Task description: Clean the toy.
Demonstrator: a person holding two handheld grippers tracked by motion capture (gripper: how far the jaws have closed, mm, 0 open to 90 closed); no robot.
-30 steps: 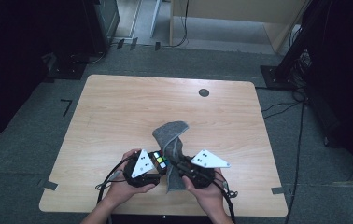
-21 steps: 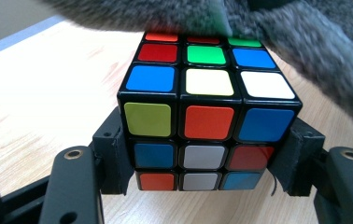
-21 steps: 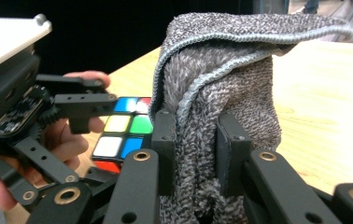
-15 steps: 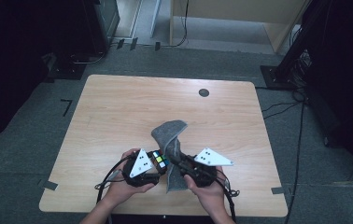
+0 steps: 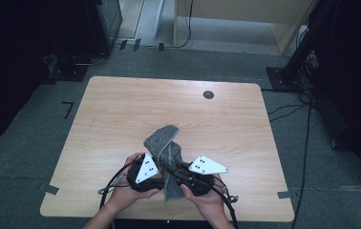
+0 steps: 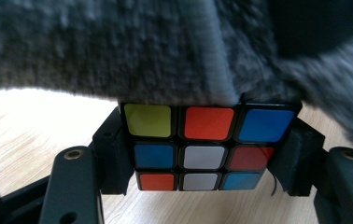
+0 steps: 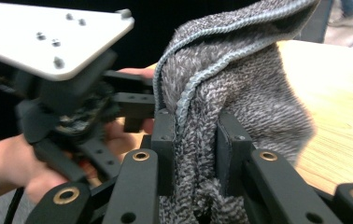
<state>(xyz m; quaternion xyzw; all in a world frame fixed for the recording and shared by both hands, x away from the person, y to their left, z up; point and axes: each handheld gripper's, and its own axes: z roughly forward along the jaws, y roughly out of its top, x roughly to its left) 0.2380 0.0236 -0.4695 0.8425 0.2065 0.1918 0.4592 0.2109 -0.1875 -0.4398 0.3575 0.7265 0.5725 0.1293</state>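
We find no readable text, label, brand, number or sign anywhere, neither on the colour-sticker cube (image 6: 209,145), nor on the grey towel (image 7: 230,93), nor on the white plates of the grippers, nor on the wooden desk (image 5: 121,109).

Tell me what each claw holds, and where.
Left claw: cube, clamped by two opposite sides. Right claw: grey cloth, pinched at a bunched fold.
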